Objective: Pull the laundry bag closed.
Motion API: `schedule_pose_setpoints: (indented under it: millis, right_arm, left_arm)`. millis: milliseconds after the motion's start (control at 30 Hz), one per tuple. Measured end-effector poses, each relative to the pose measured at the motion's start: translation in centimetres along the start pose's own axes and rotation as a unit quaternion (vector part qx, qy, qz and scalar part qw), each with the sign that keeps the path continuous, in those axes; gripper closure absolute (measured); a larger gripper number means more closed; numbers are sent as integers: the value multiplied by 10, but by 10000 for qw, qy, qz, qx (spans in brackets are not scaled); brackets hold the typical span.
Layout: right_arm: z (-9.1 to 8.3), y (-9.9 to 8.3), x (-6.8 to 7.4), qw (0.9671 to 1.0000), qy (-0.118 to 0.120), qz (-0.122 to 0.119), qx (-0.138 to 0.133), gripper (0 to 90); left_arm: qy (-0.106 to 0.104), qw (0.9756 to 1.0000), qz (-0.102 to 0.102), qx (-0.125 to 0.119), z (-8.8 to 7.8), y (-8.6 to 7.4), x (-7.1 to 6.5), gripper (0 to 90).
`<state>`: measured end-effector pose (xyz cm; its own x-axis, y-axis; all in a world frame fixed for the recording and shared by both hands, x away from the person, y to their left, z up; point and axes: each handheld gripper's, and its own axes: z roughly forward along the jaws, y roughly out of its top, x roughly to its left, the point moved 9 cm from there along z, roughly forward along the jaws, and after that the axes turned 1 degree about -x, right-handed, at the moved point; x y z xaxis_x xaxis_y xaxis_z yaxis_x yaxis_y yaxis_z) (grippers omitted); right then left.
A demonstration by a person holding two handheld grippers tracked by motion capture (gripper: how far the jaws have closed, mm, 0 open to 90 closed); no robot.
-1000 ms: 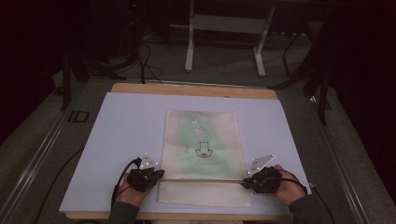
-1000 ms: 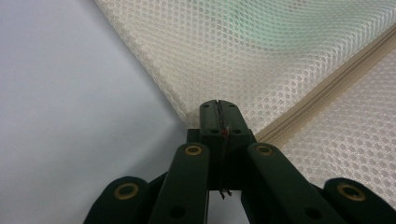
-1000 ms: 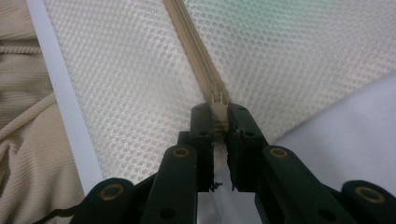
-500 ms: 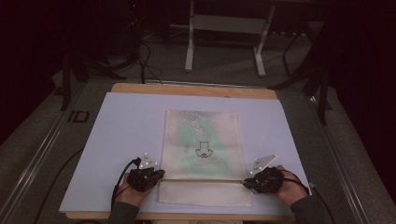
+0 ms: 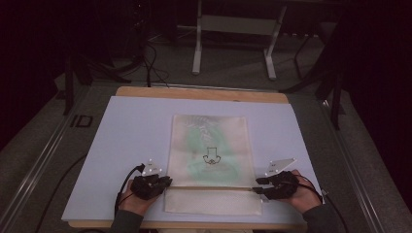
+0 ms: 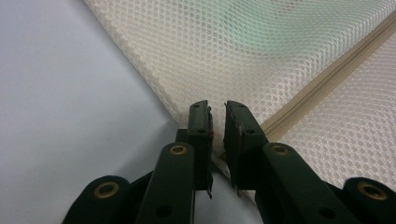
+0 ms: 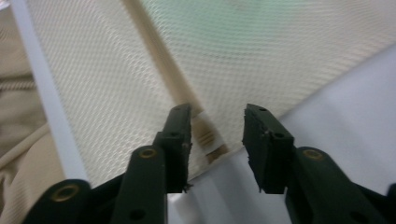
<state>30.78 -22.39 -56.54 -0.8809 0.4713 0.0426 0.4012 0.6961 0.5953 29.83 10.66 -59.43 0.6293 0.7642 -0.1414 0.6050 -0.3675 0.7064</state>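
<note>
1. Your left gripper (image 6: 216, 112) sits at the left end of the zipper seam of the mesh bag (image 6: 261, 51). Its jaws are nearly together, with a narrow slit between them, and the bag's edge runs into that slit. Whether they actually pinch the fabric you cannot tell from the left gripper view.
2. Your right gripper (image 7: 218, 122) is at the bag's right edge, jaws spread apart with a clear gap. The end of the zipper (image 7: 161, 70) lies in that gap, just beyond the left jaw, and neither jaw presses on it.
3. In the high view, your left hand (image 5: 136, 199) holds the left gripper (image 5: 164, 182) at the bag's left edge, and your right hand (image 5: 303, 194) holds the right gripper (image 5: 256, 185) at its right edge. Both are level with the zipper line.
4. The mesh bag (image 5: 210, 145) lies flat in the middle of the near half of the white board (image 5: 121, 136). A green shape shows through the mesh, and a small dark printed mark sits near the centre.
5. Below the zipper, a narrower strip of the bag reaches towards your edge of the table.
6. The board rests on a wooden table (image 5: 194, 92), whose far edge shows beyond it.
7. Past the table, a metal stand (image 5: 233, 39) and loose cables (image 5: 150, 63) stand on the dark floor.
</note>
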Motion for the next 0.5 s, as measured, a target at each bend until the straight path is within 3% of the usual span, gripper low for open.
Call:
schedule_pose_setpoints:
  millis: [233, 500]
  right_arm:
    - [-7, 1, -17, 9978, -373, 417, -363, 557]
    - [-4, -3, -26, 9955, -428, 643, -555, 530]
  left_arm:
    - [26, 10000, 84, -30, -2, 1, 0, 782]
    - [17, 9998, 136, -133, -4, 3, 0, 763]
